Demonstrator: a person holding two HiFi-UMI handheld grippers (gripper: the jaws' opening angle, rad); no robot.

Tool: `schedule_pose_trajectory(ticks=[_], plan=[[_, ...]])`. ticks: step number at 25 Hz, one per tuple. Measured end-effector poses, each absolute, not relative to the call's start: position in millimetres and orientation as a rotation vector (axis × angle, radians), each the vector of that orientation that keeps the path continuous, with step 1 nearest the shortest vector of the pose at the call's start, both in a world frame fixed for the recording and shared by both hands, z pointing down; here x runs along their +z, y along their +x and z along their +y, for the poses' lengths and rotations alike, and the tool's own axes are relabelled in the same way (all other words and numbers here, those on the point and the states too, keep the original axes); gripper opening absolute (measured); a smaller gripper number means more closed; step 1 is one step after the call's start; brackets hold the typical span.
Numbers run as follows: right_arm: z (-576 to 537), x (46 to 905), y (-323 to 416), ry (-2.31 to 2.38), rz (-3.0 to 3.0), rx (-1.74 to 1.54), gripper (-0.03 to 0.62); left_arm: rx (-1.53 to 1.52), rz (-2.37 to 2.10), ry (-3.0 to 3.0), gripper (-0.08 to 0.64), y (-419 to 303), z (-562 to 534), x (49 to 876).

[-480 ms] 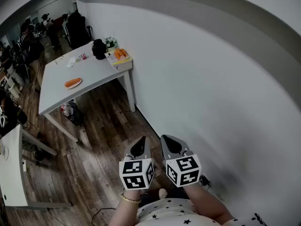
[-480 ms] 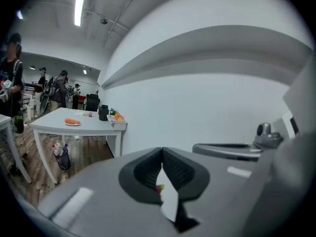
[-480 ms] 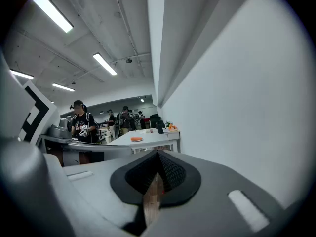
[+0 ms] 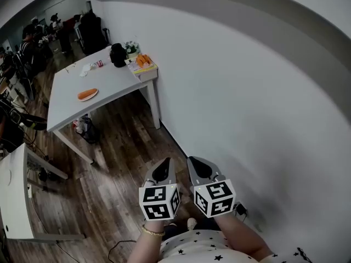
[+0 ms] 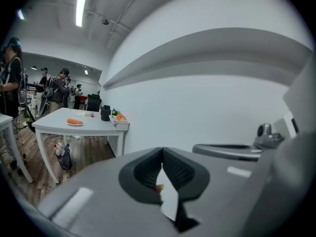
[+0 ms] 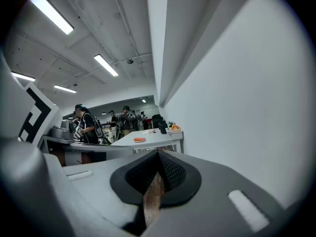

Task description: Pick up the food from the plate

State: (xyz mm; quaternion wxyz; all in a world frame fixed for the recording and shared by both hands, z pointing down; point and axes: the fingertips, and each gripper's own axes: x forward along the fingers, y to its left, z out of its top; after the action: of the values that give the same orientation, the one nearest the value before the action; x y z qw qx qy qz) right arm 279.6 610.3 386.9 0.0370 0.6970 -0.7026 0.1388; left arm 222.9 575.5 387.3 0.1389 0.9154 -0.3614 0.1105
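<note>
Head view shows the orange food (image 4: 85,94) on its plate (image 4: 89,98), on the white desk (image 4: 118,78). Both grippers are well apart from the desk, side by side over the wooden floor (image 4: 120,163). The left gripper (image 4: 162,169) and the right gripper (image 4: 199,166) have closed jaws and hold nothing.

White table (image 4: 112,81) on wood floor (image 4: 123,158), plate (image 4: 92,97) with orange food (image 4: 84,94), black container (image 4: 117,55), possibly a jug, orange items (image 4: 142,61) at corner
</note>
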Motion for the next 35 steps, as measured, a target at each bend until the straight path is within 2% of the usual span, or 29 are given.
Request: schedule_pose_trajectory(ticks=[8, 21, 28, 35], plan=[[588.9, 395.3, 243.8, 2.073, -2.19, 0.436, -0.005, 0.313, -1.094, 2.617, 0.008, 184.1, 555.6, 394.5], [518.4, 400.4, 135.6, 1.815, -2.382, 0.434, -0.005, 0.293, -1.349, 2.465, 0.008, 63.4, 497.5, 406.2], [432.6, 413.1, 99.5, 1.649, -2.478, 0.425, -0.005, 0.283, -1.493, 2.36, 0.008, 24.6, 421.6, 421.7], [302.3, 400.4, 83.4, 1.514, -2.555, 0.355, -0.005, 0.224, -1.652, 2.321, 0.008, 2.4, 305.4, 401.3]])
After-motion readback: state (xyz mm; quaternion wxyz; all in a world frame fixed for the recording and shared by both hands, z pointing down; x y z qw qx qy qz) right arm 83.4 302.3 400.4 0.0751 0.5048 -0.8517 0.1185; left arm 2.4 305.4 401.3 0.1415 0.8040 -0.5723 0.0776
